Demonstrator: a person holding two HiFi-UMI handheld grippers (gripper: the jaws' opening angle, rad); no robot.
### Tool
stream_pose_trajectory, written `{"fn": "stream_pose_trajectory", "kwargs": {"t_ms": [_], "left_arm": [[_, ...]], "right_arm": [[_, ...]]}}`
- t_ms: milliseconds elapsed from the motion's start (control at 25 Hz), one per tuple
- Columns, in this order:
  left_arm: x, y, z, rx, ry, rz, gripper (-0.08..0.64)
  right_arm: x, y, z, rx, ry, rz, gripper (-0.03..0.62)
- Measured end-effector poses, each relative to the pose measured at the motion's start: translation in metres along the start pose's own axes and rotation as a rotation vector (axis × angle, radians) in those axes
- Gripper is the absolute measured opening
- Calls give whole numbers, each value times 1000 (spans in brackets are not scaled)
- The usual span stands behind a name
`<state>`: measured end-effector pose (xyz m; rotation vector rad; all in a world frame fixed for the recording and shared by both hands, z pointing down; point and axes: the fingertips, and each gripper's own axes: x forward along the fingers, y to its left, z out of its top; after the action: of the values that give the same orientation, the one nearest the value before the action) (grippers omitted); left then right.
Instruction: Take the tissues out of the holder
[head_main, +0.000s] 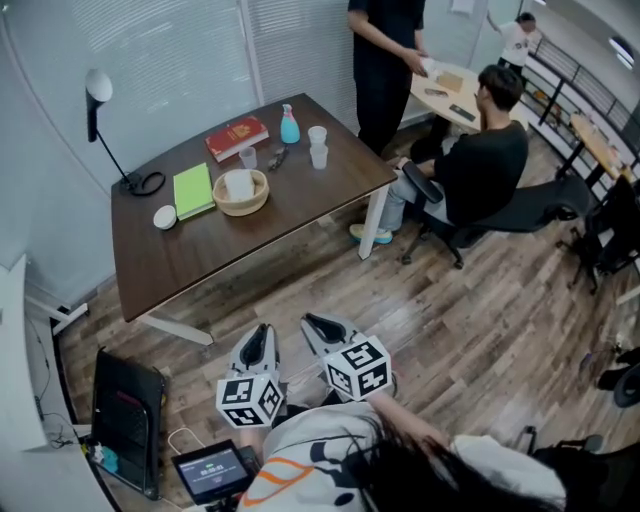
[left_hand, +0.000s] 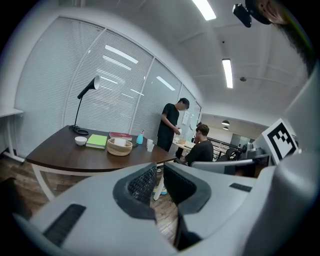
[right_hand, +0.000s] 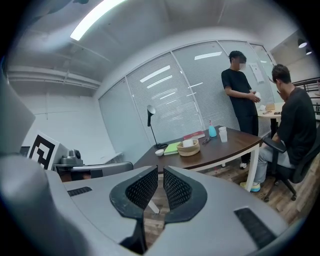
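The tissue holder is a round woven basket (head_main: 241, 196) on the dark brown table (head_main: 200, 260), with white tissues (head_main: 240, 184) standing in it. It also shows small in the left gripper view, basket (left_hand: 119, 147), and in the right gripper view, basket (right_hand: 188, 147). Both grippers hang over the wooden floor near my body, well short of the table. The left gripper (head_main: 262, 336) (left_hand: 159, 172) has its jaws nearly together with nothing between them. The right gripper (head_main: 318, 325) (right_hand: 160, 175) stands the same way, beside it and holding nothing.
On the table are a desk lamp (head_main: 98, 90), a green notebook (head_main: 193, 190), a red book (head_main: 237, 137), a blue bottle (head_main: 289, 126), two cups (head_main: 318, 146) and a small white bowl (head_main: 165, 216). A seated person (head_main: 485, 160) and a standing person (head_main: 385, 60) are beyond its right end. A black case (head_main: 127, 420) stands on the floor at left.
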<state>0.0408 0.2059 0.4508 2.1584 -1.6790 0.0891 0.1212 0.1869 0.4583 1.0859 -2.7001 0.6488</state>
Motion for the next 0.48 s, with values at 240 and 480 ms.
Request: {"fn": "stream_pose_trajectory", "kwargs": {"t_ms": [240, 480], "left_arm": [[2, -6, -6, -12, -4, 25, 44], [-2, -17, -9, -16, -5, 35, 44]], "right_arm": [[1, -6, 0, -5, 9, 27, 44], [-9, -7, 1, -7, 7, 48, 44]]}}
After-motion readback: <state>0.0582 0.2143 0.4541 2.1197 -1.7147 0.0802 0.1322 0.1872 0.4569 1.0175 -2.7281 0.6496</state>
